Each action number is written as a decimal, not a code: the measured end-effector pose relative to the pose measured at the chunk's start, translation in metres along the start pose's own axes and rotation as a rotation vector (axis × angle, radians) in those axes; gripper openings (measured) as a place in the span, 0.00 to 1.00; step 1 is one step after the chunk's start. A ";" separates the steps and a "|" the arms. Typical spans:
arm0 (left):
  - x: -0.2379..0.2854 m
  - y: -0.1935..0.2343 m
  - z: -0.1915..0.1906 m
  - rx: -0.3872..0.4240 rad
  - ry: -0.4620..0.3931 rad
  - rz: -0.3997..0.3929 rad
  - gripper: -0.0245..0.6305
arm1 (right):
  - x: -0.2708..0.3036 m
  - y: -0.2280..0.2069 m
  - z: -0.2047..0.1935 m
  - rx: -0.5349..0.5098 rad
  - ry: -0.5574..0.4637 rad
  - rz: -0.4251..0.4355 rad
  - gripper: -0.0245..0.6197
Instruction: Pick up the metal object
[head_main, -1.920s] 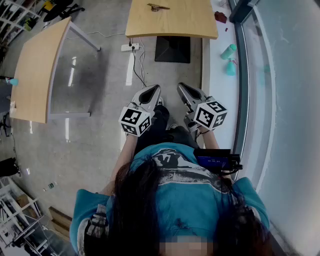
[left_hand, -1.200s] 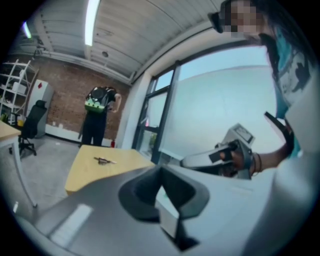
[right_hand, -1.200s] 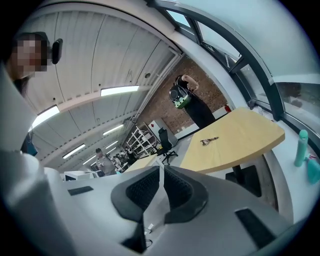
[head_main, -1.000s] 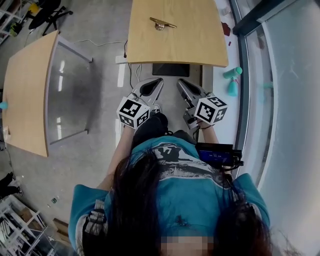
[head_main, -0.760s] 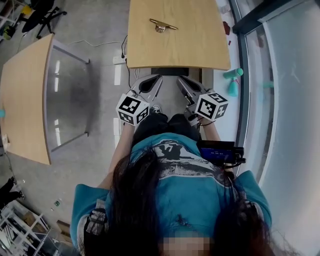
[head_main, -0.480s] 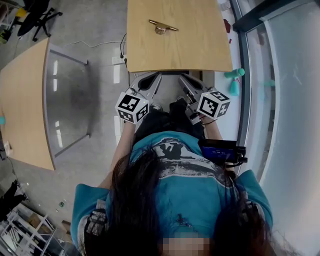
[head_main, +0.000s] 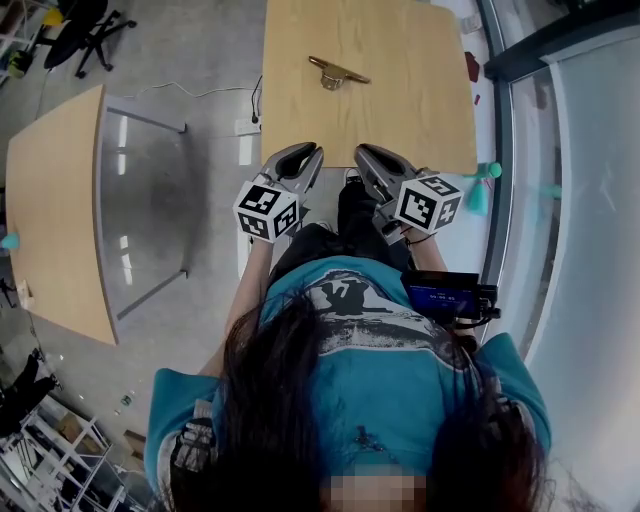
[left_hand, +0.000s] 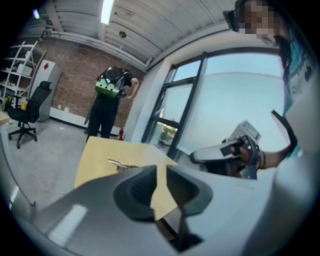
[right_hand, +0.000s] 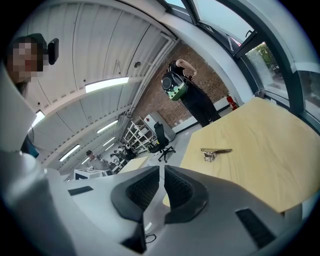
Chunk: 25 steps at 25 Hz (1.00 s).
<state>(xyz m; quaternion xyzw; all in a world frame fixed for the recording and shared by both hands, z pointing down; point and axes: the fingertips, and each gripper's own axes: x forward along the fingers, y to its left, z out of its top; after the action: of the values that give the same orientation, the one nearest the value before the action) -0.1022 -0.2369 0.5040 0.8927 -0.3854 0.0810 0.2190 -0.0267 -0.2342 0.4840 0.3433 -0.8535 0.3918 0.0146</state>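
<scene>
The metal object (head_main: 337, 72), a brass-coloured handle-like piece, lies on the far part of the light wooden table (head_main: 400, 110). It also shows small in the left gripper view (left_hand: 122, 165) and the right gripper view (right_hand: 215, 151). Both grippers hover at the table's near edge, well short of the object. My left gripper (head_main: 305, 150) (left_hand: 161, 167) has a wedge-shaped gap between its jaws, which are opening with nothing between them. On my right gripper (head_main: 362, 152) (right_hand: 161, 169) the jaws stand together, empty.
A second curved wooden table (head_main: 55, 200) stands at the left on a grey floor. A glass wall (head_main: 580, 200) runs along the right, with teal bottles (head_main: 480, 190) at its foot. A person with a green backpack (right_hand: 180, 90) stands beyond the table.
The table with the metal object has come closer. Both grippers have moved forward from over the floor to the table's near edge.
</scene>
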 end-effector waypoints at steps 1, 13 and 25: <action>0.002 0.004 0.002 -0.004 0.004 0.006 0.12 | 0.003 0.001 0.004 -0.006 0.006 0.003 0.06; 0.111 0.089 -0.008 -0.141 0.177 0.054 0.12 | 0.042 -0.052 0.053 -0.024 0.117 0.037 0.06; 0.199 0.165 -0.047 -0.597 0.312 0.126 0.29 | 0.053 -0.118 0.061 0.013 0.208 0.010 0.06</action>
<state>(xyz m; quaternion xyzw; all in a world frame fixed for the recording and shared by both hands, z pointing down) -0.0835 -0.4455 0.6621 0.7406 -0.4083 0.1134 0.5215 0.0179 -0.3600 0.5356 0.2965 -0.8465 0.4310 0.0989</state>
